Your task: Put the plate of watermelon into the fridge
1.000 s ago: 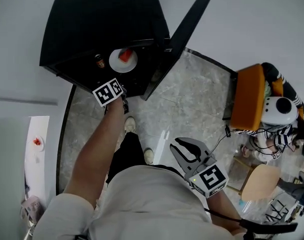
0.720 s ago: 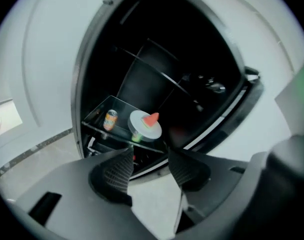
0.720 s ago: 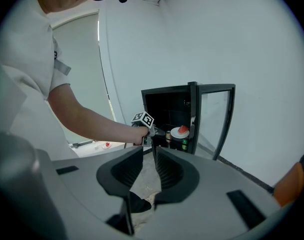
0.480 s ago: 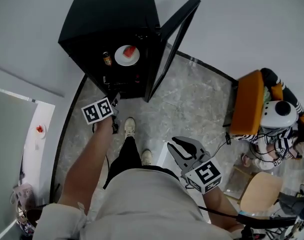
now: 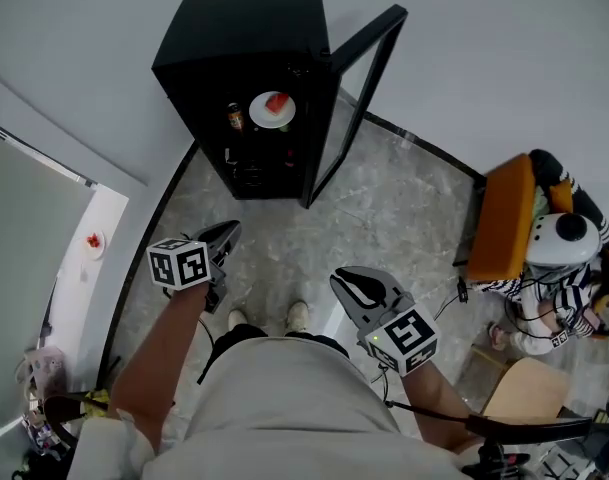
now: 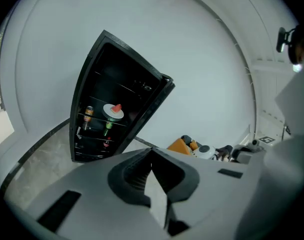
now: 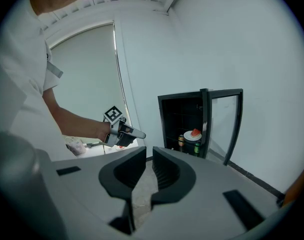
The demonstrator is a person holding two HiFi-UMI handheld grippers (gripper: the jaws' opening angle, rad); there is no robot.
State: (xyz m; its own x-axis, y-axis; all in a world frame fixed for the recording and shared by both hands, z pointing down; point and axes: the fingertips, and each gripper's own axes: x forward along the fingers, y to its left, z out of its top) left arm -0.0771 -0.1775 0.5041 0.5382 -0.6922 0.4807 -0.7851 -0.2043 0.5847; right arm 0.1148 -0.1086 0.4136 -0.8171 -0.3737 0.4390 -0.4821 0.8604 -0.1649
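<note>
The white plate (image 5: 272,111) with a red watermelon slice sits on a shelf inside the black fridge (image 5: 234,38), whose glass door (image 5: 369,58) stands open to the right. In the left gripper view the plate (image 6: 113,112) shows on the same shelf, far beyond the jaws. My left gripper (image 5: 231,230) hangs over the floor well short of the fridge, shut and empty; its tips (image 6: 152,153) meet. My right gripper (image 5: 341,280) is low by my body, its jaws a narrow slit apart (image 7: 149,153) with nothing between them. From the right gripper view I see the plate (image 7: 194,134) and the left gripper (image 7: 141,134).
A can (image 5: 235,117) stands beside the plate, and bottles fill the shelf below. An orange seat (image 5: 504,218) with a panda toy (image 5: 564,238) stands at the right. A white ledge (image 5: 84,268) along the left wall carries a small dish with something red (image 5: 92,240).
My left gripper has come back from the fridge opening toward my body and its jaws have closed empty. The plate stays on the shelf. I stand farther from the fridge.
</note>
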